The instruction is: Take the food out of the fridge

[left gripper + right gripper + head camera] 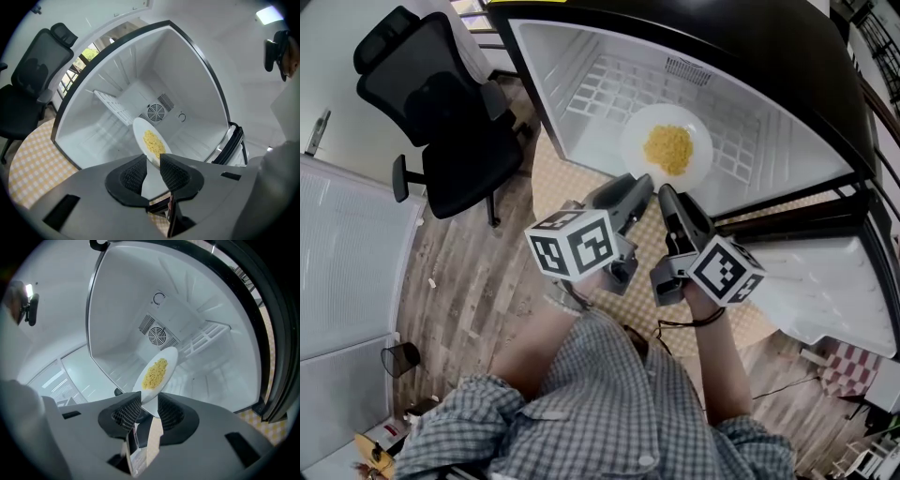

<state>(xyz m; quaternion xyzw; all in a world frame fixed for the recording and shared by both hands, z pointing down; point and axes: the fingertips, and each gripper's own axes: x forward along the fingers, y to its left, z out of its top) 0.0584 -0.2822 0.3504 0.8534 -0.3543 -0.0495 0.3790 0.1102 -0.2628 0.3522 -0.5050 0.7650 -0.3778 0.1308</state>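
Standing right by the fridge [581,66] here. It's a small one w/ the door [825,281] swung wide open to the right, sitting on a yellow checked cloth [551,183]. Inside there's basically one thing: a white plate [698,161] w/ a pile of yellow food [667,148] in the middle. The plate is inside the fridge, over the white wire shelf [600,94], toward the front opening. Can't tell if it's resting on the shelf or lifted a hair off it.

The person has both tools side by side, pointed into the fridge at the plate's near edge. The left gripper [642,183] is rolled on its side, and from its own camera the plate rim runs straight down between the two ribbed pads [131,176], which are only a narrow gap apart and look closed on the rim. Same deal w/ the right gripper [667,194]: its pads [124,413] sit either side of the rim, a bit further apart than the left ones, and look to have hold of it too. So it's a two-handed grab on the plate, one tool just beside the other, nearly touching at the tips.

Back wall of the fridge has a round fan grille [154,112]. A black office chair [441,112] sits off to the left on the wood floor [478,281], well apart from the fridge. The person's checked shirt [600,403] fills the bottom of the head view.
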